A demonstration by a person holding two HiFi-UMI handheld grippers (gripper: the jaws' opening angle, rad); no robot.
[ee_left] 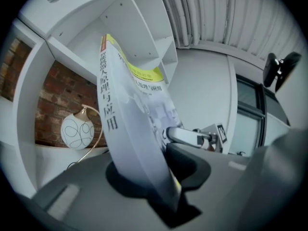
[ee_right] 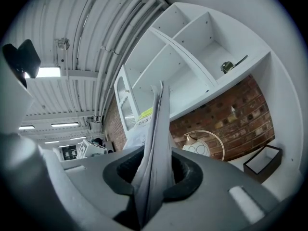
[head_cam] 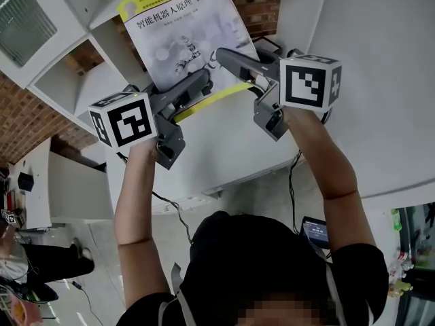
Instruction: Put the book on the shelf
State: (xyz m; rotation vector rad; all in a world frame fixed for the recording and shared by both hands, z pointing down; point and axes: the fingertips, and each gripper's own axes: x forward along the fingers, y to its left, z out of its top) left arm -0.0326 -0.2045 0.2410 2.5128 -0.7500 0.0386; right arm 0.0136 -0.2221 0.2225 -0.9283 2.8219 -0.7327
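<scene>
My left gripper (head_cam: 202, 81) and right gripper (head_cam: 222, 55) both squeeze the book (head_cam: 183, 36), so it won't fall in front of the shelf (head_cam: 107, 43).

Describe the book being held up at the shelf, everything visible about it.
The thin paperback book with a pale grey cover carries yellow bands along its top and bottom edges, dark Chinese title characters and a faint robot picture. It is closed, flexing slightly, held up with its cover toward the head camera, before the white shelf unit. The left tool and the right tool each pinch its lower edge.
</scene>
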